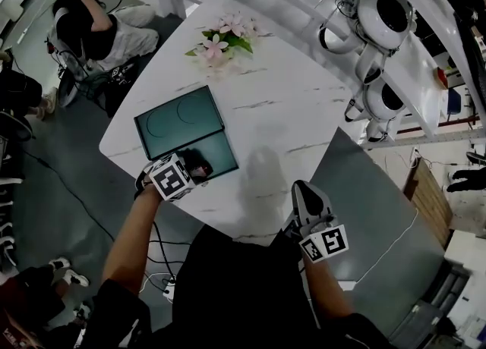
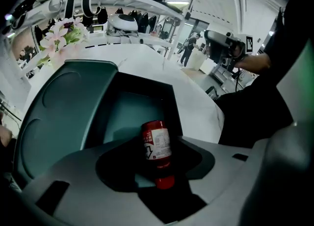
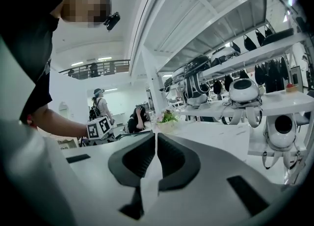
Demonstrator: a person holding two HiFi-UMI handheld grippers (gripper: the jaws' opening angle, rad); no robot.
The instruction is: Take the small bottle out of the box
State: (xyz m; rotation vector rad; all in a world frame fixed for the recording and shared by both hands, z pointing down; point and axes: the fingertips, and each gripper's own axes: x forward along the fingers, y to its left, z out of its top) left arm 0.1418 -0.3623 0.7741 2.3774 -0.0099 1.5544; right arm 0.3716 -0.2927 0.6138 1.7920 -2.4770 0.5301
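Observation:
A dark green box (image 1: 220, 159) lies open on the white marble table (image 1: 288, 112), its lid (image 1: 178, 116) folded back on the far side. The small red bottle (image 1: 202, 167) with a white label rests in the box's near half. My left gripper (image 1: 190, 170) points steeply down over it. In the left gripper view the bottle (image 2: 157, 141) sits between the wide-apart jaws, red cap (image 2: 165, 182) toward the camera, with a gap on each side; the pads do not press on it. My right gripper (image 1: 304, 190) hangs shut and empty off the table's near edge, its jaws (image 3: 155, 136) meeting in a thin slit.
A bunch of pink flowers (image 1: 222, 40) stands at the table's far end. White round robots (image 1: 383, 14) sit on shelving to the right. A person (image 1: 91, 25) sits beyond the table's left corner, and cables run over the grey floor (image 1: 61, 188).

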